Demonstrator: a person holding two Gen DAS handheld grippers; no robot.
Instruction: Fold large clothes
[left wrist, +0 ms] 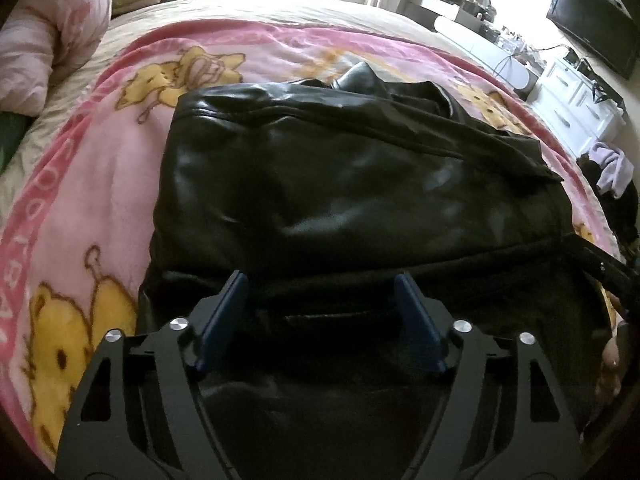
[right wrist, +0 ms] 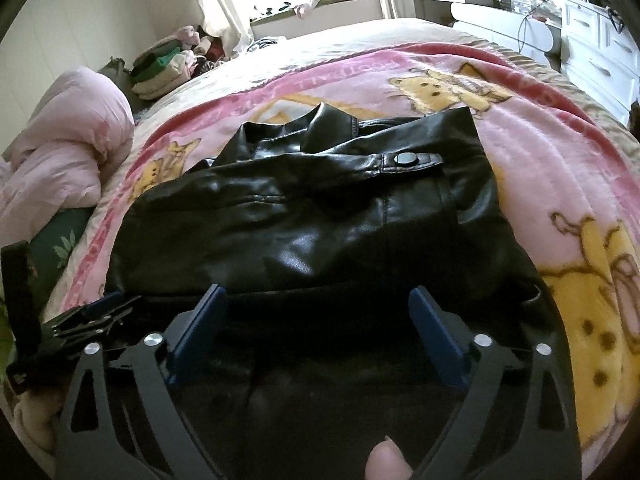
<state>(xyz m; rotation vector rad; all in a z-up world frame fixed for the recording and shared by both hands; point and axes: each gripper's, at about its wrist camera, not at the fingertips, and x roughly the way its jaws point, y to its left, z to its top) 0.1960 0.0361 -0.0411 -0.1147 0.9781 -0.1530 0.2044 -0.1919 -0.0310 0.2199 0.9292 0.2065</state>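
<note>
You have the black, glossy leather jacket lying on the pink fleece blanket with yellow cartoon bears, which covers the bed. From how it lies, the sleeves look already brought in: in the right wrist view a cuff with a round snap button lies across the upper body of the jacket, and the collar pokes up at the far end. So the narrowing folds seem done, and the step in hand looks like the lengthwise fold, bringing the near hem up toward the collar.

Your left gripper hangs over the near edge of the jacket with its blue fingers spread wide and nothing between them. Your right gripper is likewise spread apart and empty, poised over the near hem on its side. In the right wrist view the left gripper also shows at the left edge, low beside the jacket's near corner.

For the next move, you would probably want each gripper to drop onto the hem near its own corner, pinch through all layers, and lift together so the fold stays square. Leather is stiff and slippery, so take a deep bite; a shallow pinch may catch only the top layer. Carry both corners evenly toward the collar, and watch that the cuff lying across the body does not slide off.

A rumpled pink quilt sits well apart at the left.
</note>
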